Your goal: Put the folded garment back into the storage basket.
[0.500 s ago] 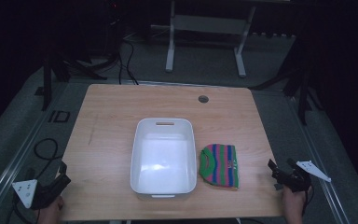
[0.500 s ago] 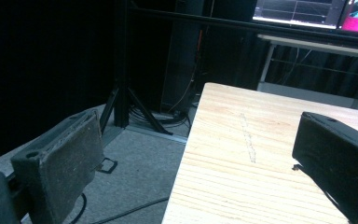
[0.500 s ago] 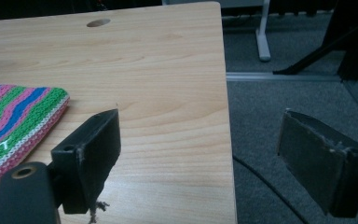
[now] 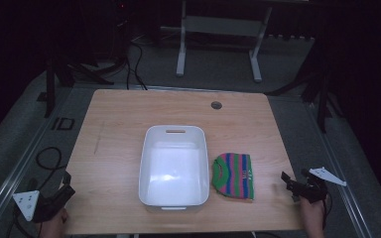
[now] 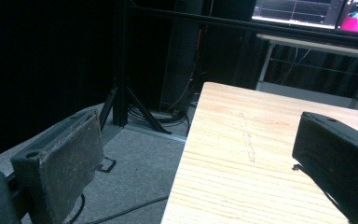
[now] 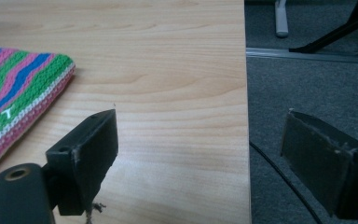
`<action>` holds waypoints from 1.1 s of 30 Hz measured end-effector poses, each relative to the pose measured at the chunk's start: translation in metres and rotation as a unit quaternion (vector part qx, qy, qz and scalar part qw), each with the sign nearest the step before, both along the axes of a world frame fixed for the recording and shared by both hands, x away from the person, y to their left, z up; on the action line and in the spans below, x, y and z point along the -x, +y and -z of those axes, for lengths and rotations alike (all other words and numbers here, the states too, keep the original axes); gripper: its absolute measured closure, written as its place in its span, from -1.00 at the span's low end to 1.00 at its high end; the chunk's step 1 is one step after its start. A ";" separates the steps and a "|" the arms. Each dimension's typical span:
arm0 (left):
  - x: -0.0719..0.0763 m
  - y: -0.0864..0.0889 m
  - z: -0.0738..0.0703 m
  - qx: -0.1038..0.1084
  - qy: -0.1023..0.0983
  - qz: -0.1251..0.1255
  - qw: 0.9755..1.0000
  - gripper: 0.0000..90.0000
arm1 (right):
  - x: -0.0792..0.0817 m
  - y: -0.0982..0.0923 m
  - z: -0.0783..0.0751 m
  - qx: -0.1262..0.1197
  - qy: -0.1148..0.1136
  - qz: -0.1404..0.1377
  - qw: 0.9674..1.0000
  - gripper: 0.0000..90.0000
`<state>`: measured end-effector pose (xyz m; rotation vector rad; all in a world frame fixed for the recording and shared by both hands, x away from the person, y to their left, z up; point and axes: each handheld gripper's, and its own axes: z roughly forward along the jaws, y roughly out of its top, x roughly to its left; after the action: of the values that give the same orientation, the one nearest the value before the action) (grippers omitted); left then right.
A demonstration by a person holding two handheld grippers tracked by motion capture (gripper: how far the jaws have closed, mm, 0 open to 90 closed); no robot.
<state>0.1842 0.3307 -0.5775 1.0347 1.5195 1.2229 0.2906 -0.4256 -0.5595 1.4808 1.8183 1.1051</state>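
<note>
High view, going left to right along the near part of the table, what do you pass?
Left gripper → white rectangular plastic tub → striped knitted green, pink and blue cloth → right gripper.

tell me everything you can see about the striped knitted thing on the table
The striped knitted piece looks like a small folded sweater in crocheted yarn, with green, pink and blue stripes and a white edge. It lies flat on the wooden table, just right of the white bin, close beside its wall. The right gripper view shows faint white lettering on it. Nothing grips it; the right gripper sits apart, open.
</note>
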 end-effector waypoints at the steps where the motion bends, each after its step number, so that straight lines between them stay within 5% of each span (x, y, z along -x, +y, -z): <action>1: 0.000 0.000 0.000 0.001 0.000 0.000 1.000 -0.95 | 0.001 0.000 0.000 -0.001 0.004 -0.002 1.000 -0.74; 5: 0.000 0.000 0.000 0.003 -0.001 0.002 1.000 -0.95 | 0.004 -0.002 0.000 -0.005 0.030 -0.007 1.000 -0.74; 11: -0.001 0.001 0.000 0.006 -0.001 0.003 1.000 -0.95 | 0.005 -0.007 -0.005 0.006 0.066 -0.060 0.996 -0.73; 18: -0.001 0.001 0.000 0.007 0.000 0.001 1.000 -0.95 | 0.003 -0.012 -0.017 0.049 0.112 -0.128 0.984 -0.73; 22: -0.001 0.001 0.000 0.006 0.000 0.002 1.000 -0.95 | 0.000 -0.012 -0.026 0.081 0.138 -0.177 0.971 -0.72; 23: -0.001 0.001 0.000 0.006 0.000 0.002 1.000 -0.95 | 0.000 -0.012 -0.026 0.081 0.138 -0.177 0.971 -0.72; 24: -0.001 0.001 0.000 0.006 0.001 0.003 1.000 -0.95 | -0.002 -0.011 -0.030 0.097 0.154 -0.196 0.964 -0.72; 28: -0.001 0.002 0.000 0.007 0.002 0.005 1.000 -0.95 | -0.005 -0.006 -0.036 0.132 0.179 -0.231 0.947 -0.72; 29: -0.001 0.002 0.000 0.007 0.002 0.005 1.000 -0.95 | -0.005 -0.006 -0.036 0.132 0.179 -0.231 0.947 -0.72; 30: -0.001 0.002 0.000 0.007 0.003 0.005 1.000 -0.95 | -0.008 -0.004 -0.039 0.141 0.196 -0.254 0.937 -0.72; 33: -0.001 0.002 0.000 0.006 0.004 0.006 1.000 -0.95 | -0.012 0.001 -0.042 0.157 0.217 -0.279 0.922 -0.72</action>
<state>0.1854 0.3323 -0.5771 1.0414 1.5232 1.2010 0.3023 -0.4251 -0.5174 1.0951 2.6982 0.6862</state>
